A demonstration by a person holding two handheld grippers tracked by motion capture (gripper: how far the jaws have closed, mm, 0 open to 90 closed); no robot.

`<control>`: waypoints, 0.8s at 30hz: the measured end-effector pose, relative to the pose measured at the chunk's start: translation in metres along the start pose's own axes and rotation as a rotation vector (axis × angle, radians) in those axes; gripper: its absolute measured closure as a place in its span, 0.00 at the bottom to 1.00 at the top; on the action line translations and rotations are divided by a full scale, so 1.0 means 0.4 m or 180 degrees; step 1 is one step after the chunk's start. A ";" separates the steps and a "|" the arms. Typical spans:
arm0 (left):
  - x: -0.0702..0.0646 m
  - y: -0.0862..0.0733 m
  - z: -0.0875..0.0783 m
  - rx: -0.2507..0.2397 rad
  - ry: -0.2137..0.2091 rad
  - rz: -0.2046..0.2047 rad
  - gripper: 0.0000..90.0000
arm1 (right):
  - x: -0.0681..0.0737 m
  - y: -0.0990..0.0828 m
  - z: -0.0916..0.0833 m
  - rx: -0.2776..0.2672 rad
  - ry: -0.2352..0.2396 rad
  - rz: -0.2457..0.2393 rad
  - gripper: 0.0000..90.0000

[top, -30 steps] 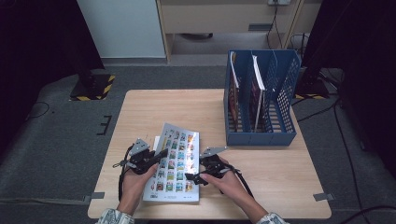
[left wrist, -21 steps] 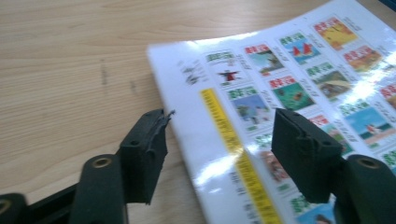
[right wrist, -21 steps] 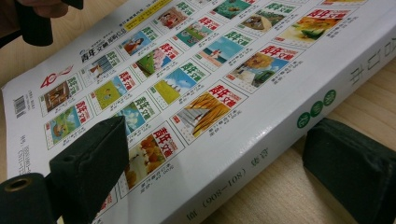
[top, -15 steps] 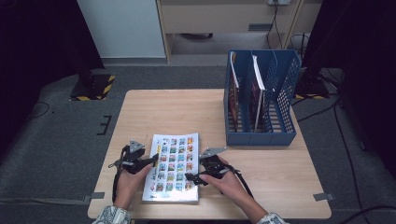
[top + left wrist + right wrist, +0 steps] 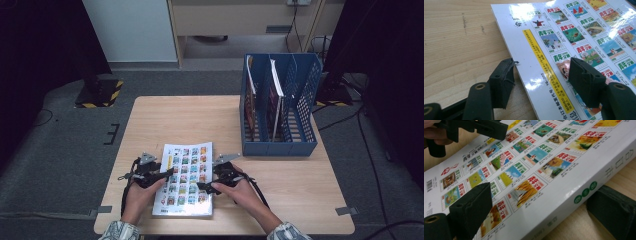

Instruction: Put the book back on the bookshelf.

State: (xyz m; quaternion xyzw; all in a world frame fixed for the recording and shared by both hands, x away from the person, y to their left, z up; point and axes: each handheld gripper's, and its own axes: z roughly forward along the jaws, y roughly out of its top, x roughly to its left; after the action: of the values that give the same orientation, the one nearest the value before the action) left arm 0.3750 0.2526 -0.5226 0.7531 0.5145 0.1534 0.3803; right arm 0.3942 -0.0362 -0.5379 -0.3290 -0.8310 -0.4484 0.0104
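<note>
Book [image 5: 185,179] lies flat near the tabletop's [image 5: 170,115] front edge, left of centre. My left gripper [image 5: 541,75] just let go: jaws spread across the book's left edge, one pad on the cover. My right gripper [image 5: 549,210] straddles the spine edge; can't tell whether it's pinching.

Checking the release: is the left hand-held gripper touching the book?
Cannot tell. The left gripper view shows the left hand-held gripper open astride the book edge; contact unclear.
</note>
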 end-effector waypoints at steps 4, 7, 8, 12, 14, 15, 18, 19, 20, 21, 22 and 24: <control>0.005 -0.001 0.001 0.0003 -0.0039 -0.0046 0.40 | -0.012 0.018 0.013 0.0007 -0.0025 0.0029 0.08; 0.007 -0.001 0.003 0.0003 -0.0065 -0.0069 0.40 | -0.025 0.039 0.025 0.0056 -0.0024 0.0054 0.13; 0.007 -0.001 0.003 0.0003 -0.0065 -0.0069 0.40 | -0.025 0.039 0.025 0.0056 -0.0024 0.0054 0.13; 0.008 -0.001 0.004 -0.0001 -0.0084 -0.0067 0.40 | -0.034 0.055 0.034 0.0063 -0.0043 0.0120 0.18; 0.009 -0.001 0.004 0.0003 -0.0092 -0.0064 0.39 | -0.035 0.061 0.039 0.0067 -0.0048 0.0138 0.20; 0.009 -0.001 0.004 0.0003 -0.0093 -0.0060 0.39 | -0.035 0.065 0.040 0.0053 -0.0028 0.0145 0.21; 0.008 0.000 0.005 0.0005 -0.0085 -0.0065 0.39 | -0.032 0.070 0.039 0.0025 -0.0016 0.0160 0.23; 0.008 0.000 0.005 0.0006 -0.0083 -0.0066 0.39 | -0.032 0.073 0.038 0.0010 -0.0015 0.0150 0.24; 0.007 -0.001 0.005 0.0006 -0.0079 -0.0067 0.39 | -0.028 0.079 0.037 0.0008 -0.0011 0.0157 0.25; 0.008 -0.001 0.004 0.0006 -0.0079 -0.0069 0.39 | -0.027 0.082 0.037 0.0008 -0.0003 0.0151 0.25; 0.008 -0.001 0.004 0.0006 -0.0079 -0.0069 0.39 | -0.027 0.082 0.037 0.0008 -0.0003 0.0151 0.25; 0.009 -0.001 0.005 0.0007 -0.0086 -0.0076 0.39 | -0.022 0.089 0.036 0.0009 0.0014 0.0139 0.26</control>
State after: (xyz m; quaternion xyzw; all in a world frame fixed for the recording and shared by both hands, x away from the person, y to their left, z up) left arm 0.3773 0.2551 -0.5247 0.7493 0.5184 0.1381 0.3882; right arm 0.4250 -0.0164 -0.5230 -0.3460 -0.8243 -0.4476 0.0225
